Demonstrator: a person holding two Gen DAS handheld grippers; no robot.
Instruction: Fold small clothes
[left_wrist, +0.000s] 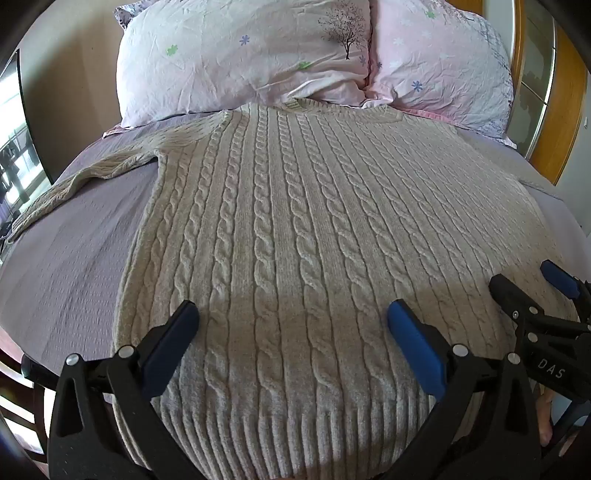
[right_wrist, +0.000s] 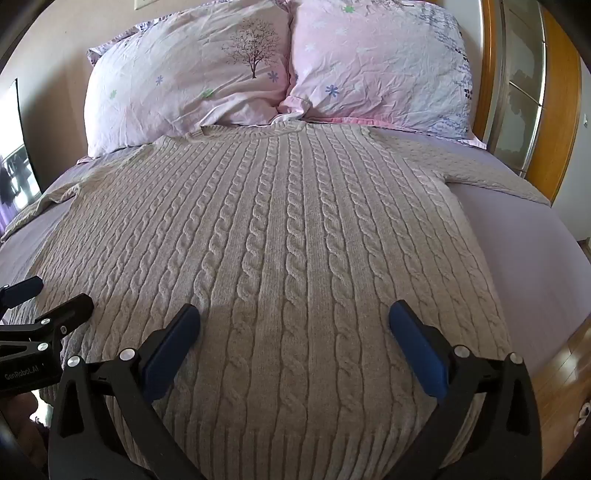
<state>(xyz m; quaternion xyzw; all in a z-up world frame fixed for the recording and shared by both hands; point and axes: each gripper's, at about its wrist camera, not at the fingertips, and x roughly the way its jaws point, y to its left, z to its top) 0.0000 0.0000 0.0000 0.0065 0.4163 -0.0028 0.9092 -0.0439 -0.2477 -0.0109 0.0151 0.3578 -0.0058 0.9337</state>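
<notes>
Two pillows lie side by side at the bed's head, touching at their inner edges; the left pillow (left_wrist: 236, 55) is pale pink-white with a bare tree print and small green and blue flowers; the right pillow (left_wrist: 443, 62) is pinker, creased, with blue flowers and a dark print along its outer edge; both rest on a lilac sheet (left_wrist: 74, 266) that covers the mattress; a wooden frame (right_wrist: 554, 110) with glass panels stands on the right; wood floor (right_wrist: 561, 376) shows lower right; a bright window (left_wrist: 14, 147) sits far left.
</notes>
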